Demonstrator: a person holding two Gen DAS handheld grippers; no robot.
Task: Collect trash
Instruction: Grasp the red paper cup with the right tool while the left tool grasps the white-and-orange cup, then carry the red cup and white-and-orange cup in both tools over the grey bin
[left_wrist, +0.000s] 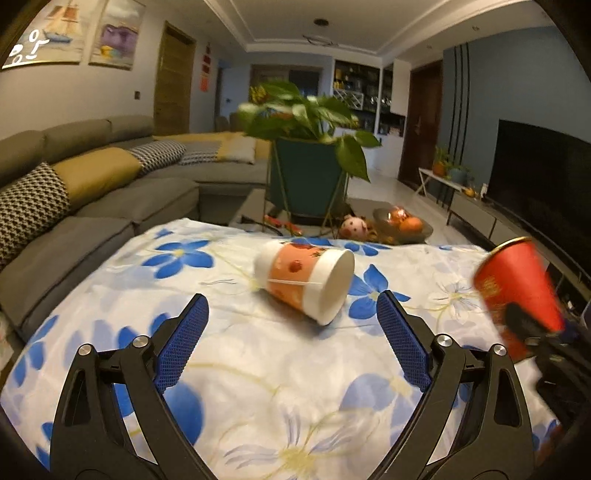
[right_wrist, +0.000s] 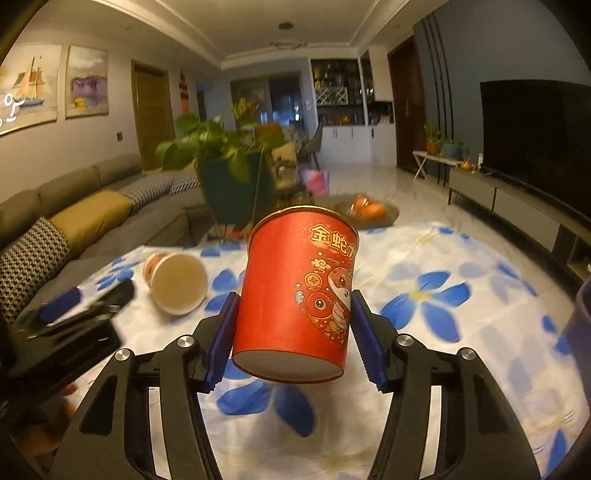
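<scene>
Right view: right gripper (right_wrist: 293, 321) grasps red cup (right_wrist: 299, 291). Left view: left gripper (left_wrist: 291, 321) released, orange cup (left_wrist: 304, 278) lying sideways, mouth empty.

Home living room, sofa (left_wrist: 92, 192), television (left_wrist: 543, 177) (wall paintings (left_wrist: 81, 33))

Grey sofa (left_wrist: 110, 192), dark television (right_wrist: 535, 140) (switched off)

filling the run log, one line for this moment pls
right gripper: shut on red cup, lifted | left gripper: open, nearing orange cup lying on floral cloth
</scene>
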